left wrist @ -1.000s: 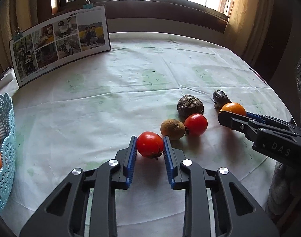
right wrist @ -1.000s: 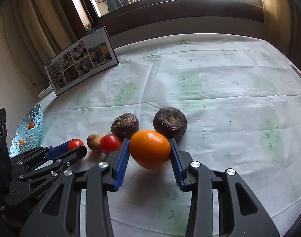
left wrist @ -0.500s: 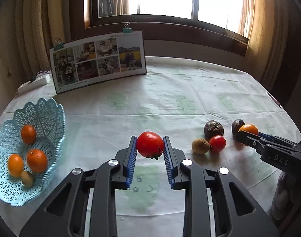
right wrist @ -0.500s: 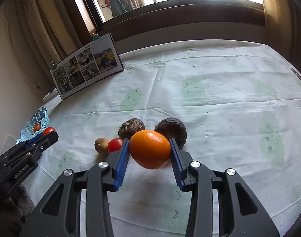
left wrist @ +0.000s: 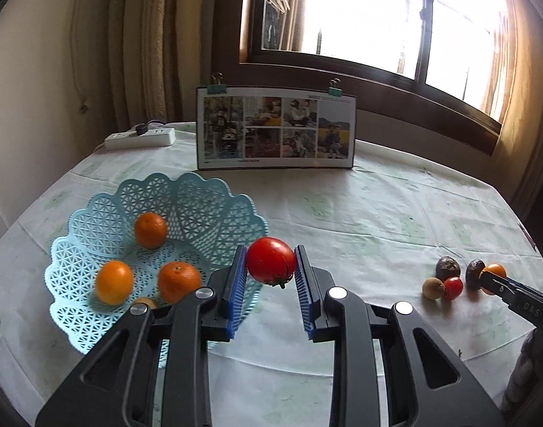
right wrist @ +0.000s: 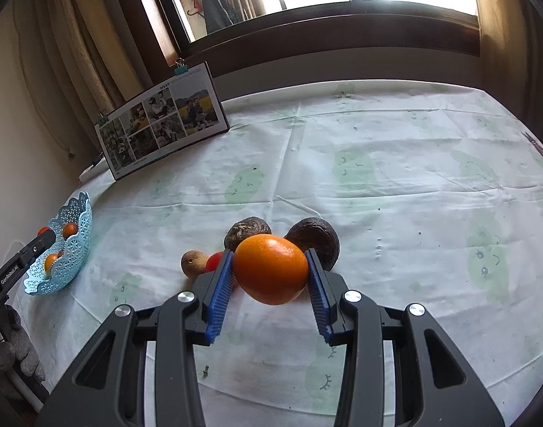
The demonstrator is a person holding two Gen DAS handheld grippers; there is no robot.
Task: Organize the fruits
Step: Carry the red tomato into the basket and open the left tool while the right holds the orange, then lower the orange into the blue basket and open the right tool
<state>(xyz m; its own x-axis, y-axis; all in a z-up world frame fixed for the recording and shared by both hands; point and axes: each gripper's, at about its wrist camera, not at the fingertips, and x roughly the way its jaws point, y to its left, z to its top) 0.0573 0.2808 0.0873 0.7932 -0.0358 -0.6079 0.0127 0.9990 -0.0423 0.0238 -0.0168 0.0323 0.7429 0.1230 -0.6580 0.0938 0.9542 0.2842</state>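
1. Left gripper [left wrist: 270, 274]: its blue ribbed pads pinch a red tomato [left wrist: 270, 260] at centre frame, held clear of the cloth, just right of the blue lattice basket [left wrist: 93, 331] at lower left.
2. Basket contents: three oranges [left wrist: 150, 229] and a small brown fruit, mostly hidden.
3. Right gripper [right wrist: 269, 281]: pads pressed on an orange [right wrist: 270, 267] at centre frame, close above the table [right wrist: 413, 195].
4. Remaining on the cloth, behind the orange: two dark wrinkled fruits [right wrist: 316, 235], a kiwi [right wrist: 193, 262] and a small tomato, partly hidden.
5. Handling judgement: the tomato is light, smooth and thin-skinned, so bruising is likely; a light grip across its widest girth suits. The orange is firmer and its pebbled rind tolerates pressure; grip at its equator.
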